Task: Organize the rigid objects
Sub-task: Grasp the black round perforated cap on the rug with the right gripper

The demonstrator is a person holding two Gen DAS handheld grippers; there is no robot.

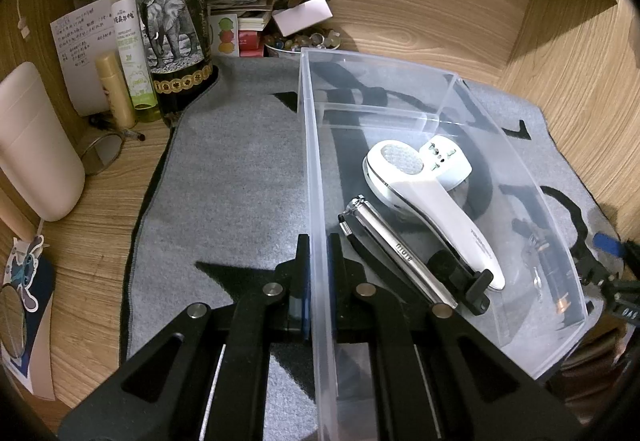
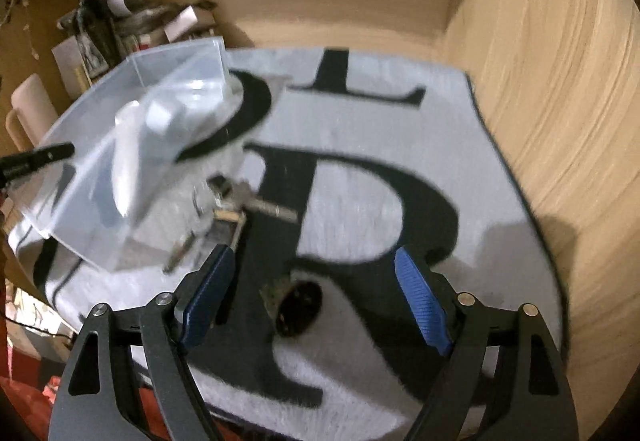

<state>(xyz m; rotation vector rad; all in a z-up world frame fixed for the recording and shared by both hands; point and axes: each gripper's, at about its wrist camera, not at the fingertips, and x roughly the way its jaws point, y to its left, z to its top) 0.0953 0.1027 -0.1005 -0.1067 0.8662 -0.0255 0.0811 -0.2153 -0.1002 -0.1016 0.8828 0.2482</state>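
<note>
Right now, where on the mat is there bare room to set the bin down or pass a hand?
Free: the grey lettered mat between the dark elephant-label bottle and the clear plastic bin, and the mat's right half up to the wooden side wall. Crowded: the back left corner around the bottle, and the metal keys beside the bin.

A dark elephant-label bottle (image 1: 172, 21) stands beside a green spray bottle (image 1: 130, 41).

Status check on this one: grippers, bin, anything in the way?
Left gripper shut on clear bin wall. Right gripper open, above keys on mat. White massager, clipper binned. Nothing blocking.
</note>
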